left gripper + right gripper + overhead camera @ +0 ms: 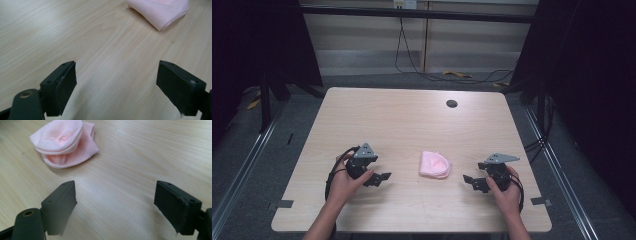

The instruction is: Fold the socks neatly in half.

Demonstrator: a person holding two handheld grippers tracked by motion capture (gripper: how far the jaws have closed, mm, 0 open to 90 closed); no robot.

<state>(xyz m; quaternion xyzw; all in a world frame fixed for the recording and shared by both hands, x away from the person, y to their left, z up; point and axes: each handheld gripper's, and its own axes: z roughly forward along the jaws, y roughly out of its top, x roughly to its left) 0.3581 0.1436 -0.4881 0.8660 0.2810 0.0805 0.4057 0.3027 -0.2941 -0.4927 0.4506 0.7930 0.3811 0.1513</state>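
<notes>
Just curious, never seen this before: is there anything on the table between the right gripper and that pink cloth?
No. Between the right gripper and the pink cloth lies bare wooden table, as the high view and right gripper view show.

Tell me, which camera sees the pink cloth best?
The right gripper view: the whole pink cloth shows close up, its folded layers clear. The left gripper view catches just one corner at its top edge. The high view shows it whole but small, lying between both hand-held grippers.
</notes>
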